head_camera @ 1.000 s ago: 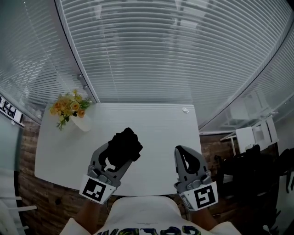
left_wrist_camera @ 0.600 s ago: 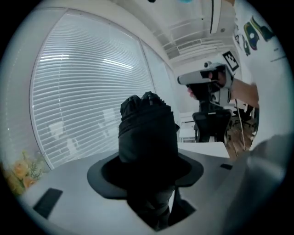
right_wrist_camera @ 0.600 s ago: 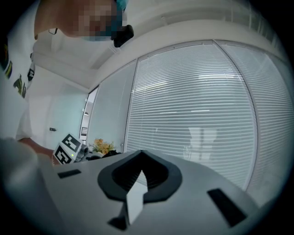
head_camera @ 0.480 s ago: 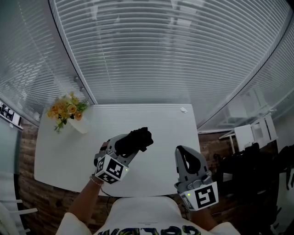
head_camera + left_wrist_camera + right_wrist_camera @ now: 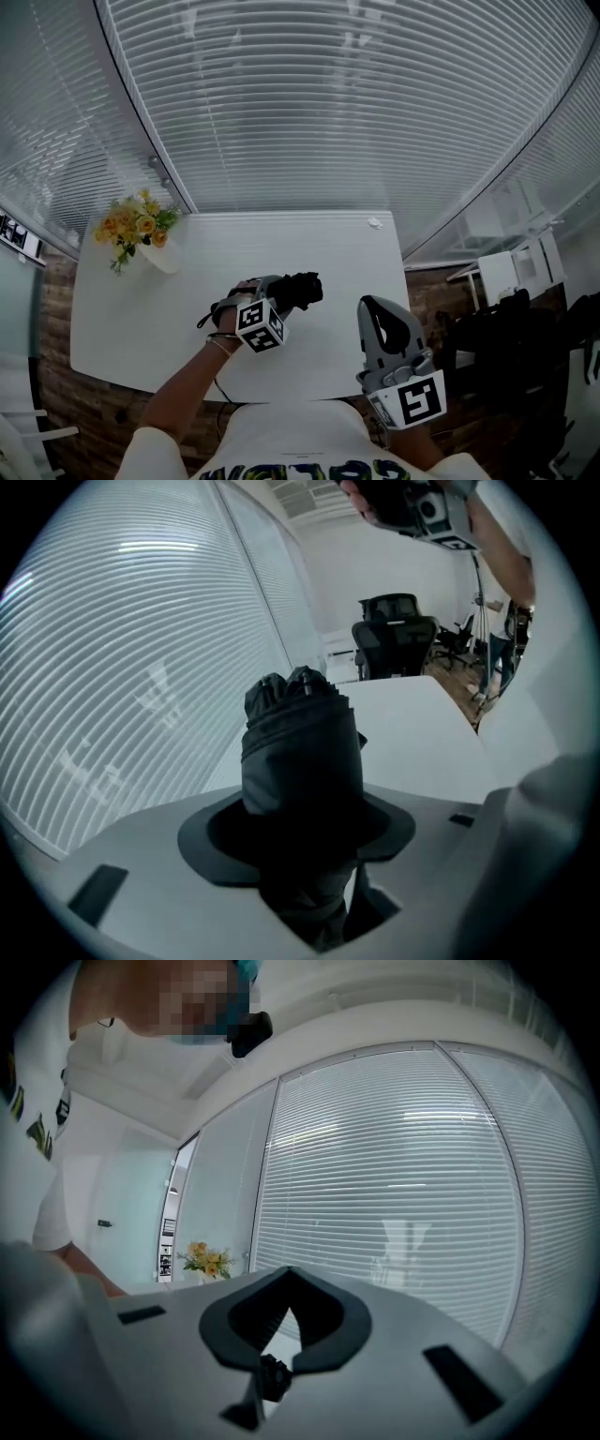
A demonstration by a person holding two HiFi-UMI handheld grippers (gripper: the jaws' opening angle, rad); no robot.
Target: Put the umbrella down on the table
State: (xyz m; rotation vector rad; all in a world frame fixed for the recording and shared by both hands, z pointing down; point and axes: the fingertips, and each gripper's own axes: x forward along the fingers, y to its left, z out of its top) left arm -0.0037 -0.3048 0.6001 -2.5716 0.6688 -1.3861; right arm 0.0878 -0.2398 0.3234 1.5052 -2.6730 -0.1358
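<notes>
Left gripper (image 5: 284,298) pinching folded black umbrella (image 5: 304,288) mid-frame, low over white table (image 5: 328,246): ease down flat, release only once resting. Right gripper (image 5: 379,322) lower right, pressed together, empty.

The left gripper (image 5: 286,296) and the right gripper (image 5: 373,307) have light grey moulded shells of the same pattern. Each jaw carries a dark grey lining with a curved inner edge. The shell faces have dark rectangular recesses (image 5: 458,1382). A small black knob (image 5: 273,1377) sits at the root of the right jaws. Each unit has a white cube (image 5: 260,325) at the rear, printed with black square markers.

Clothing: a white short-sleeved shirt (image 5: 281,431) with yellow-green lettering (image 5: 300,470) across the front. A thin bracelet (image 5: 217,343) circles the left wrist.
</notes>
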